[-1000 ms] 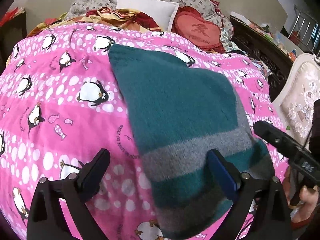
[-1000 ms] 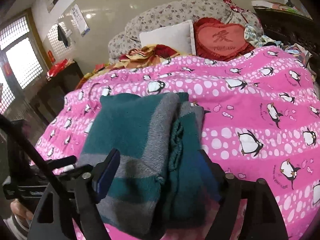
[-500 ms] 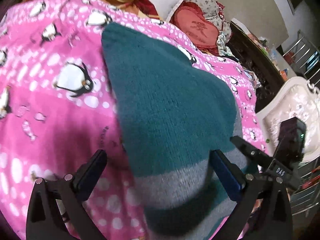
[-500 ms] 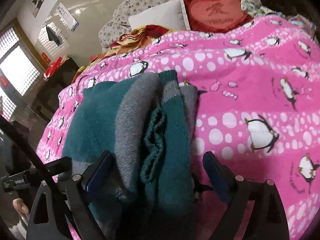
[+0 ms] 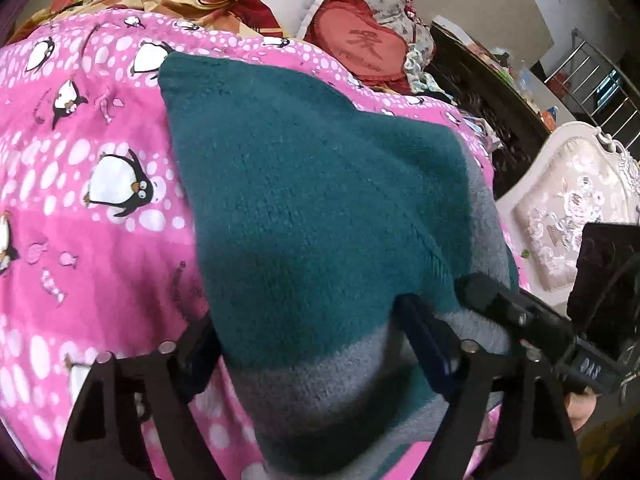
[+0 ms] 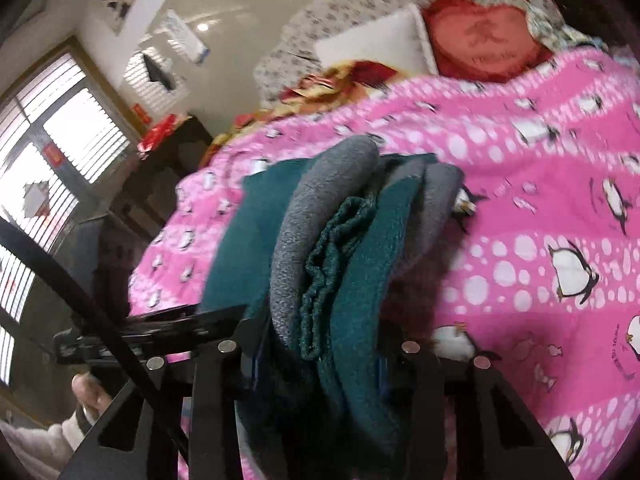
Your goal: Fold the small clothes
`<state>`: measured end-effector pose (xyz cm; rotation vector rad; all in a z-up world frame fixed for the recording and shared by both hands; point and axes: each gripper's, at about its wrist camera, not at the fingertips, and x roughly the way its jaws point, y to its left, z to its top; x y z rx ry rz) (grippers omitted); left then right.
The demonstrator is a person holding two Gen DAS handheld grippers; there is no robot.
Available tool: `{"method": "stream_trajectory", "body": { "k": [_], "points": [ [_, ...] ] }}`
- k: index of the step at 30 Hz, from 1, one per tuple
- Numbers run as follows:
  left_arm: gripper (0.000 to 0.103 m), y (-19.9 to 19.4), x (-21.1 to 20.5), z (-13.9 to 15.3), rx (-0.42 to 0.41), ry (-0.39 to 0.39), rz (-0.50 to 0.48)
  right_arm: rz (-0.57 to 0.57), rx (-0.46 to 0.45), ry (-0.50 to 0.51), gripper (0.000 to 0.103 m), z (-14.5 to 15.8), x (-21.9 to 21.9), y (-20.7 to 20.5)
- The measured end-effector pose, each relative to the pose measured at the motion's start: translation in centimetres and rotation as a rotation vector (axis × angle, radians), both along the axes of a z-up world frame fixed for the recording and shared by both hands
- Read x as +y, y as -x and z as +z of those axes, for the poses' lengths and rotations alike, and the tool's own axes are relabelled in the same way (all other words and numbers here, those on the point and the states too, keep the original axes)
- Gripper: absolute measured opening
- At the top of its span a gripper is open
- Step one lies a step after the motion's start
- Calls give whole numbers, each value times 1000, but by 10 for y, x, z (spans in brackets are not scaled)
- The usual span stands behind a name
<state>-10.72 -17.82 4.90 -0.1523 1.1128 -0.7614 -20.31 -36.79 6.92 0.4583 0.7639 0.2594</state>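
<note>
Right wrist view: folded teal-and-grey knitted sweater (image 6: 332,264) on pink penguin-print quilt (image 6: 540,208), layered edge pinched between right gripper (image 6: 316,356) fingers, other end bunched between left gripper (image 5: 312,344) fingers, red heart-shaped cushion (image 6: 484,40) well beyond.

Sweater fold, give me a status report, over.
Left gripper and right gripper: jaws shut on sweater, one at each near edge. Sweater folded in layers on pink penguin blanket. Nothing in the way.
</note>
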Motion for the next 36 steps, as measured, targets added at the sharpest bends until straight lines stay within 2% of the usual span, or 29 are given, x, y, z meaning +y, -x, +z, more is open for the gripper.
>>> {"method": "stream_trajectory", "body": {
  "k": [2,4,6,11,12,14,15,17,20,25,29,32,34,35,36],
  "points": [
    [82,3,9,11,4,6,-2,26,-21,-18,43,8,9,11],
    [82,8,19,24,-27,-2,-2,49,-24,-49,43,9,14,18],
    [82,13,25,31,-48,-33,-12,56,-12,-52,43,5,18,23],
    [82,22,26,13,-66,-112,-4,-7,87,-41,46,-25,10,18],
    [82,27,25,10,-96,-149,7,-19,97,-42,47,-26,7,18],
    [82,36,22,8,-133,-174,9,-35,108,-25,51,-23,4,20],
    [82,38,23,10,-148,-180,14,-38,109,-7,52,-19,4,21],
    [83,42,24,12,-172,-190,23,-67,82,70,59,-6,9,27],
    [83,44,27,17,-211,-211,39,-114,20,176,62,20,15,37],
    [83,48,34,25,-275,-232,84,-59,-57,199,62,45,36,43],
    [83,46,43,25,-262,-225,111,26,-32,253,62,31,63,31],
    [83,45,48,24,-258,-228,130,46,57,397,62,2,76,25],
    [84,47,50,24,-257,-216,142,28,94,501,68,-12,78,25],
    [85,48,51,24,-259,-214,149,21,98,514,73,-14,76,26],
    [86,48,51,24,-264,-215,158,14,99,500,74,-13,72,28]
  ]
}}
